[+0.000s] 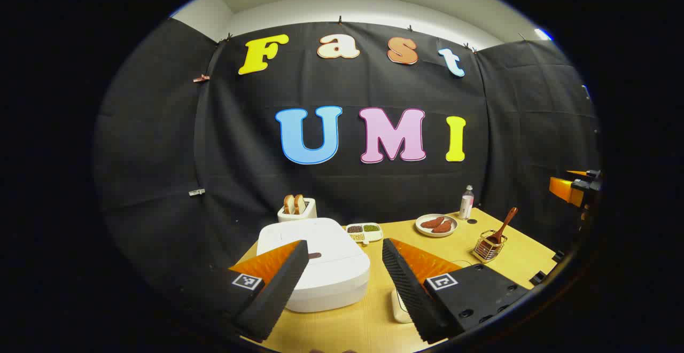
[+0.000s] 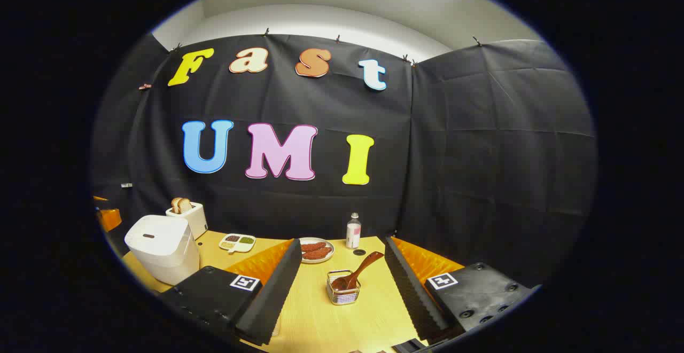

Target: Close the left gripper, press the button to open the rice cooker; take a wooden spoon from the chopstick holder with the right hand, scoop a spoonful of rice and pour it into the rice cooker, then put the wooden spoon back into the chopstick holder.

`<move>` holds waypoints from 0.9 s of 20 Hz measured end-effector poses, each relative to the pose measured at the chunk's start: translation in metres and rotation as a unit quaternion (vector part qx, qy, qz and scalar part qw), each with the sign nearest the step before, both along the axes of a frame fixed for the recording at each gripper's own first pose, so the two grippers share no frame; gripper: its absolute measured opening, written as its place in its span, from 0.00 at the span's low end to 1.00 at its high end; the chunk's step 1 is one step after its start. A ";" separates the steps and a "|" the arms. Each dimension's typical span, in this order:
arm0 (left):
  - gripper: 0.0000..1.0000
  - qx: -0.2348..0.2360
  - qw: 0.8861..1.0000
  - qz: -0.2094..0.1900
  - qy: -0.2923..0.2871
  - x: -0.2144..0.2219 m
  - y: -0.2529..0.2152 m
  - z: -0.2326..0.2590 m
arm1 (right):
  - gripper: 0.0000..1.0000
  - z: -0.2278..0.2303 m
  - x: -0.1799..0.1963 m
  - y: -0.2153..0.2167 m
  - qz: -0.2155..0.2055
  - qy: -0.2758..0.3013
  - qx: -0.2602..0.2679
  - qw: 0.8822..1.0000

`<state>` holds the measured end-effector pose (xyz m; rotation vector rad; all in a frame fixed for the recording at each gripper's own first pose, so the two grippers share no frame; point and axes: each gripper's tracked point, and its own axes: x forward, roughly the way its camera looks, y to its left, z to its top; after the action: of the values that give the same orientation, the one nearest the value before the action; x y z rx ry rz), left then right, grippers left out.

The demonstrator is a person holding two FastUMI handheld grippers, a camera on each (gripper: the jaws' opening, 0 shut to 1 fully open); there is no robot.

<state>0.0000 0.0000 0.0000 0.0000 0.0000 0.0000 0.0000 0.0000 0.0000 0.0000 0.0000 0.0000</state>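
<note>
White rice cooker between left jaws

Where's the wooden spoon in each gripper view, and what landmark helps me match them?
Left gripper view: wooden spoon at right, leaning in the chopstick holder.
Right gripper view: spoon low centre, in the holder.
Shared landmark: the plate beside the bottle.

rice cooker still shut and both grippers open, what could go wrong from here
1. The left gripper is open astride the rice cooker; unless it closes first, its fingers may straddle the button rather than press it.
2. The spoon leans in a light wire holder; a slanted pull by the right gripper might tip the holder.
</note>
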 end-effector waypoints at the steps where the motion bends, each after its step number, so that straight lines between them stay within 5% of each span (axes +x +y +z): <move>1: 0.96 0.000 1.000 0.000 0.002 -0.003 0.005 0.000 | 0.98 0.001 -0.003 0.003 -0.002 -0.001 0.003 1.000; 7: 0.96 -0.003 1.000 0.021 -0.005 -0.017 0.025 0.001 | 0.98 -0.001 -0.017 -0.005 -0.021 -0.007 0.014 1.000; 18: 0.96 -0.017 0.999 0.030 -0.012 -0.034 0.033 0.002 | 0.98 -0.003 -0.032 0.007 0.003 -0.005 0.013 1.000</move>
<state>-0.0343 0.0327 0.0021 -0.0346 -0.0235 0.0595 -0.0316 0.0075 -0.0028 0.0267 -0.0095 0.0069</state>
